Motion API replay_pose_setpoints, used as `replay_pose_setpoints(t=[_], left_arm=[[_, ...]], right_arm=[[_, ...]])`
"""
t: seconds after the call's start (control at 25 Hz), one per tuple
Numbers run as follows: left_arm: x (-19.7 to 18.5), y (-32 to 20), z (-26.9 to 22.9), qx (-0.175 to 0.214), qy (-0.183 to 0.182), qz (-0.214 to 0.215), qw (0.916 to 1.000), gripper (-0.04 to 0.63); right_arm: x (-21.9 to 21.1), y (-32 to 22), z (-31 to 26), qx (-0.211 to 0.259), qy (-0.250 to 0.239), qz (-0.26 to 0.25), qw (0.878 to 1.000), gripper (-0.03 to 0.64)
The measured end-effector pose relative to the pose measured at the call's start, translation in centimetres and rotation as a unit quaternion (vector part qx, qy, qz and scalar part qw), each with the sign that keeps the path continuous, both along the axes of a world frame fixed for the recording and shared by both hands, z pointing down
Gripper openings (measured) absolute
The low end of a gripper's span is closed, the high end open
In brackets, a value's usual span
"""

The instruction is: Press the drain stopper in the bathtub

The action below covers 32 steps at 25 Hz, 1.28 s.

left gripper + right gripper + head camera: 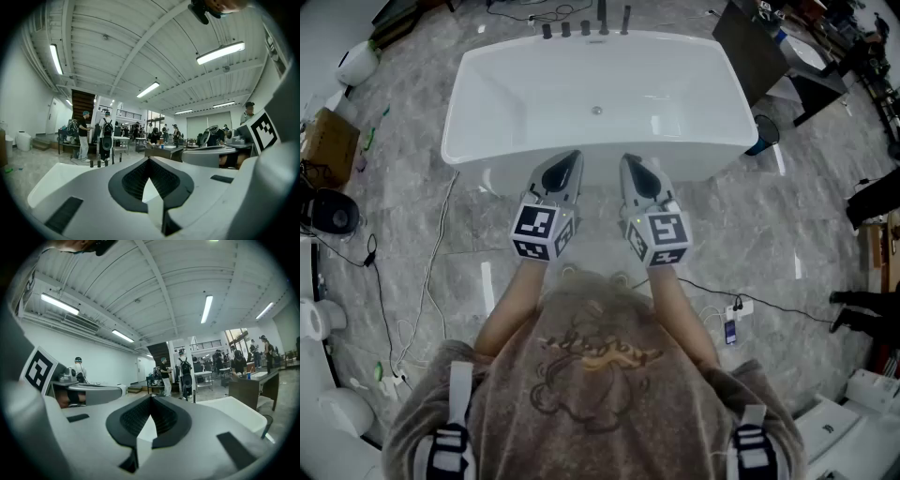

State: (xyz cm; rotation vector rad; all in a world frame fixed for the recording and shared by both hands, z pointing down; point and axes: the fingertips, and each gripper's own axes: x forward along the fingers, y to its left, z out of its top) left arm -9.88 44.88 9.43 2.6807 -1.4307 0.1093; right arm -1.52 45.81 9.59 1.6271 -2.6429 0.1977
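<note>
Floor [412, 234]: grey marbled stone, carrying everything in the scene.
Bathtub [694, 94]: one, white, freestanding; its long axis runs left to right, with the open top facing up.
Person: a brown printed shirt at the near edge; the print is too blurred to read.
Left gripper [573, 155]: just near of the tub's near rim, pointing far; its fingers [133, 176] meet at the tips, with nothing between them.
Right gripper [628, 159]: beside the left one, pointing far; its fingers [166, 416] are likewise together and empty.
Marker cubes [542, 232]: two, one per gripper, with black-and-white square patterns.
Fittings [584, 28]: five dark uprights in a row by the far rim.
Drain stopper [597, 111]: one small round disc at the centre of the tub floor, facing up, well apart from both grippers.
</note>
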Motion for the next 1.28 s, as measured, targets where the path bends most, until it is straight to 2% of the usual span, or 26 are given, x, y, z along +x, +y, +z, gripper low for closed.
replay_pose_setpoints(t=[0.64,1.28], left_arm=[[1.7,-0.7,-0.4,0.005,-0.004,-0.005,1.0,0.002],[5.3,-3.3,0.8,0.01,-0.013,-0.038,0.9992,0.002]], right_arm=[[1.7,-0.7,-0.2,0.002,-0.006,-0.001,1.0,0.003],[6.6,-2.5,1.7,-0.001,0.0,-0.028,1.0,0.003]])
